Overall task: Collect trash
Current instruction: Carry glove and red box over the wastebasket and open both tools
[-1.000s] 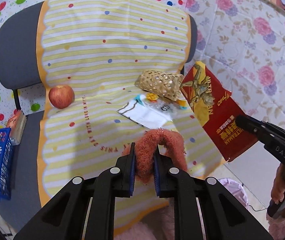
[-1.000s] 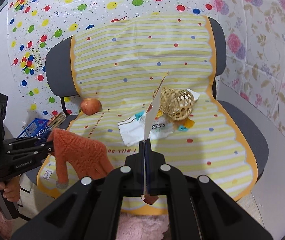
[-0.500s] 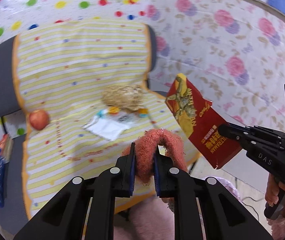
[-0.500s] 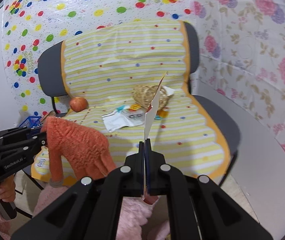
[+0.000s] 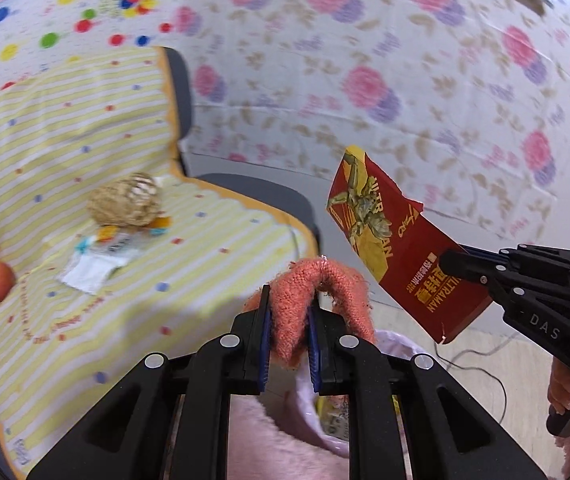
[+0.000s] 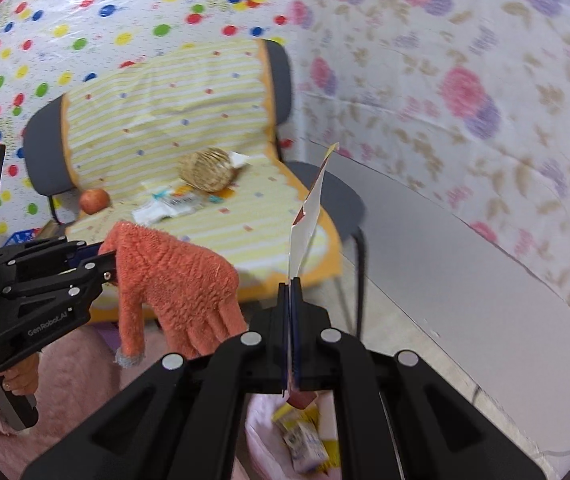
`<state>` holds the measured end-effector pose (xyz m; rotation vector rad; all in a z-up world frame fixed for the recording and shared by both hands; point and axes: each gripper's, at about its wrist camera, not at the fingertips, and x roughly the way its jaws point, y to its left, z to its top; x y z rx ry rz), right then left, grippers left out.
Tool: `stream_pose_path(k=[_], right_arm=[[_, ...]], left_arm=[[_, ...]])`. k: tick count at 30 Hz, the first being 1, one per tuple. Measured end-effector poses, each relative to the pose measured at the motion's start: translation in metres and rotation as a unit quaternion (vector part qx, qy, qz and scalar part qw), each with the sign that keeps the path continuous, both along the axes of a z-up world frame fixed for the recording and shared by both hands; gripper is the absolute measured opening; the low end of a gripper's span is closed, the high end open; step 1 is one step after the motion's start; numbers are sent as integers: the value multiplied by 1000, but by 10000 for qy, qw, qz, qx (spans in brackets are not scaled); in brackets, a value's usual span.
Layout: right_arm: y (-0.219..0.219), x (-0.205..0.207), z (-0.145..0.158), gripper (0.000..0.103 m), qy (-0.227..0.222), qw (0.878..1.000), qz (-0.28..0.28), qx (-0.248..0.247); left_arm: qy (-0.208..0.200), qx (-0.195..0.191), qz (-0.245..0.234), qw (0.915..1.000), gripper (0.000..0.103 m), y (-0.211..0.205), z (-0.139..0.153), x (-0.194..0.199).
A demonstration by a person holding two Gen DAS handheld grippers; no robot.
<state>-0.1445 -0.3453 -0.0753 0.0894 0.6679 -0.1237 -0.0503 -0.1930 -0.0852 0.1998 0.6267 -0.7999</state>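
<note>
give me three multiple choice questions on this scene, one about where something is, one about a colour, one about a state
1. Where is the apple?
A. on the chair's striped cover
B. in the left gripper
C. on the floor

2. What colour is the knitted glove?
A. blue
B. orange
C. white

3. How is the right gripper?
A. wide open and holding nothing
B. shut on the glove
C. shut on the red packet

Answers:
1. A: the apple lies on the striped cover, near its left edge.
2. B: the glove hanging from the left gripper is orange.
3. C: the right gripper's jaws pinch the red packet at its lower end.
</note>
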Motion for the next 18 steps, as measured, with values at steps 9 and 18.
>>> stream_pose_path(k=[9, 18], right_arm=[[-22, -52, -44, 2, 515, 9968, -551, 247], [-42, -59, -77, 2, 888, 9913, -752, 608]], left_arm=[[328, 389, -633, 9967, 17, -47, -47, -30], [692, 930, -778, 9902, 23, -80, -83, -28]])
